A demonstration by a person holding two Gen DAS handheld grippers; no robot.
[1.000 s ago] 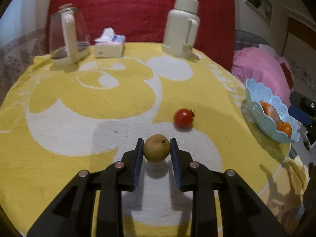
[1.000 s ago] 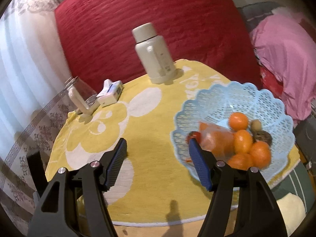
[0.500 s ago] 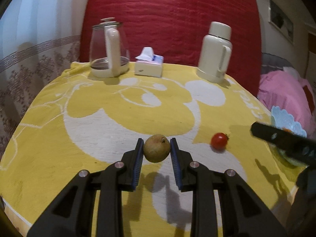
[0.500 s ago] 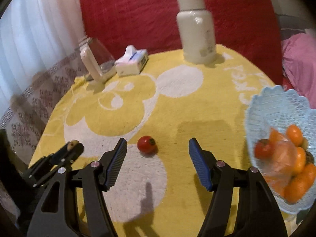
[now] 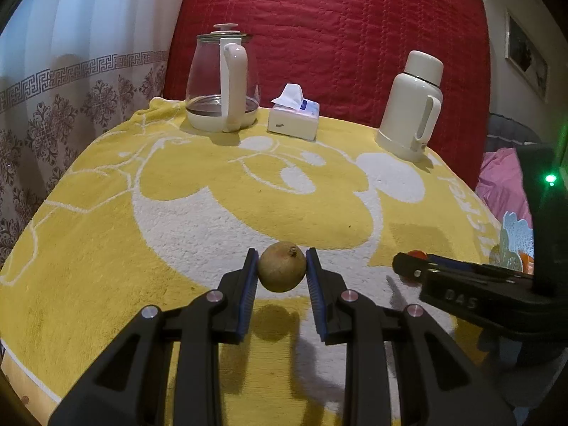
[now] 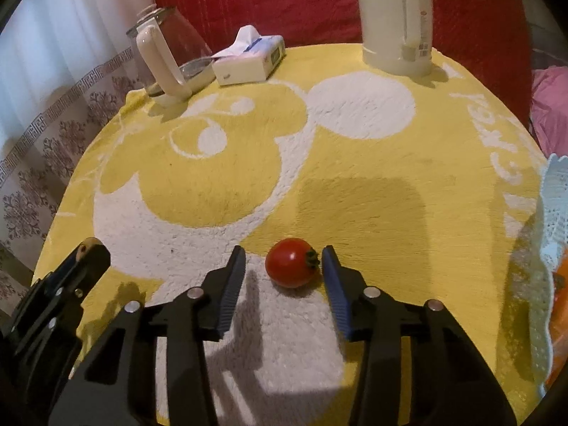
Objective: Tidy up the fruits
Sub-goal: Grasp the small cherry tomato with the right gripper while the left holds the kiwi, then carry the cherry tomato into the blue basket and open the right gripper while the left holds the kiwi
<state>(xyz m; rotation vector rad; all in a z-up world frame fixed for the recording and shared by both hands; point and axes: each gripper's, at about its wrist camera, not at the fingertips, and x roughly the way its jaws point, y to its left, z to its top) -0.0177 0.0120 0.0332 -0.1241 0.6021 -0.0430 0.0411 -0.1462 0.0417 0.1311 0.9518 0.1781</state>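
A small round brownish-green fruit [image 5: 281,271] is clamped between the blue-padded fingers of the left gripper [image 5: 280,277] and is carried above the yellow-and-white fleece cloth [image 5: 213,213], its shadow thrown on the cloth beneath it. The jaws of the right gripper [image 6: 284,277] have just been closing around a small red tomato with a green stalk [image 6: 291,267], which lies on the cloth; the right pad is seen at the stalk, while a clear gap is left at the left pad. The pale blue lace-edged plastic basket [image 6: 553,220] is set at the cloth's right edge. A wide stretch of bare cloth is left between the tomato and the glass kettle [image 6: 167,60], white tissue box [image 6: 248,60] and cream flask [image 6: 394,17] ranged along the far edge.
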